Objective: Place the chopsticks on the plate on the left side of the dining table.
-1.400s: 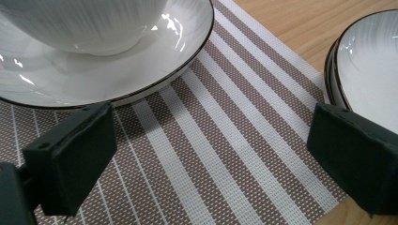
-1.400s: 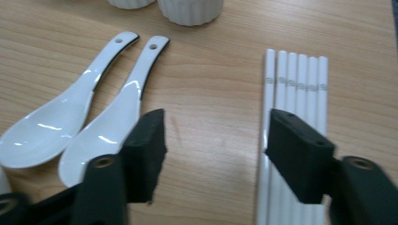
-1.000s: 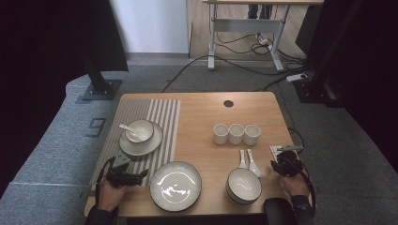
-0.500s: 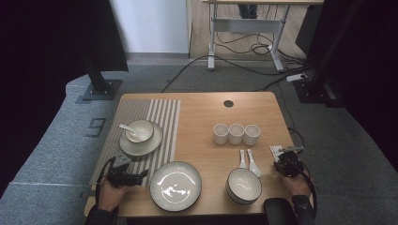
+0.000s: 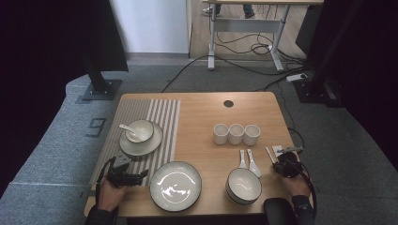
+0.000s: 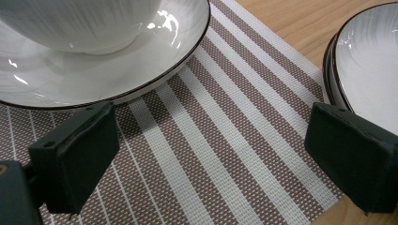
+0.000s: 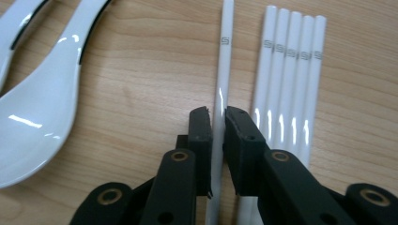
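Here your right gripper (image 7: 217, 123) had its fingers pinching a single slim white glossy chopstick (image 7: 223, 61) lying on the wooden bench (image 7: 150, 70), just beside four more white chopsticks (image 7: 288, 70). Your left gripper (image 6: 211, 154) held its fingers spread above the brown-and-white striped woven placemat (image 6: 220, 140).

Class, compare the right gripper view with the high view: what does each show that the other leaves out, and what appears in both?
The right gripper view alone resolves the right gripper with its jaws closed on a single white chopstick, set apart from four more chopsticks lying side by side.

The high view alone takes in the three cups, the large plate, the striped placemat and the left gripper.

Both show the two white spoons on the wooden table.
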`<move>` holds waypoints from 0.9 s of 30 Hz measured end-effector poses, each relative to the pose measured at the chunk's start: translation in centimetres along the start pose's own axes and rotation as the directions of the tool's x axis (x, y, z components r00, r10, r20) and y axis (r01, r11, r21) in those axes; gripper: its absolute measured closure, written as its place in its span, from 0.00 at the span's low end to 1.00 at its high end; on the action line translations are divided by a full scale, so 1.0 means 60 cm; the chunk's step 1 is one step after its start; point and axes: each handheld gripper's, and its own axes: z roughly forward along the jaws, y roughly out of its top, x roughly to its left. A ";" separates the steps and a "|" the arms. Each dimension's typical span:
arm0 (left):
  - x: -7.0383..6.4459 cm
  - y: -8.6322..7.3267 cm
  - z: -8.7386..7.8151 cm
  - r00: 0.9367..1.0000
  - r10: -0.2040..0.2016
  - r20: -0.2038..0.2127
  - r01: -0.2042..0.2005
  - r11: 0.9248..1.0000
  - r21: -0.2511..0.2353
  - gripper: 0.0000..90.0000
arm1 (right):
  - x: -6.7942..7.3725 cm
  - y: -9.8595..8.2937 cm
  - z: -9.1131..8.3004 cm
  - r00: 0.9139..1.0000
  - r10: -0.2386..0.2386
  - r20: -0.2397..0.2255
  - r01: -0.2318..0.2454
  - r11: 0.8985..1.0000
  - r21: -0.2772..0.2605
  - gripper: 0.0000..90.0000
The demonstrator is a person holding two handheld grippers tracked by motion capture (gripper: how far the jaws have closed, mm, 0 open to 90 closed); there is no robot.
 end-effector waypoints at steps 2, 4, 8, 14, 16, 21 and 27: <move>0.000 0.000 0.000 1.000 0.000 0.000 0.000 1.000 0.000 0.04 | 0.003 0.000 -0.001 1.000 -0.005 -0.011 0.005 1.000 0.003 0.91; 0.000 0.000 0.000 1.000 0.001 -0.001 -0.001 1.000 0.001 0.04 | 0.005 0.000 -0.001 1.000 -0.013 -0.021 0.013 1.000 0.005 0.91; -0.001 0.000 0.000 1.000 0.003 -0.001 -0.003 1.000 0.001 0.04 | 0.012 0.001 -0.002 0.999 -0.031 -0.039 0.031 0.999 0.012 0.92; -0.001 0.000 0.000 1.000 0.003 -0.002 -0.003 1.000 0.000 0.04 | 0.023 0.004 -0.003 0.996 -0.063 -0.066 0.065 0.997 0.028 0.92; -0.001 0.000 0.000 1.000 0.003 -0.001 -0.003 1.000 0.000 0.04 | 0.025 0.006 -0.004 0.995 -0.067 -0.072 0.070 0.997 0.030 0.91; -0.002 0.001 0.000 1.000 0.005 -0.001 -0.005 1.000 -0.002 0.04 | 0.019 0.020 -0.015 0.994 -0.063 -0.085 0.066 0.997 0.040 0.83; -0.002 0.001 0.000 1.000 0.007 -0.001 -0.007 1.000 -0.004 0.04 | 0.015 0.036 -0.015 0.992 -0.089 -0.093 0.103 0.983 0.154 0.69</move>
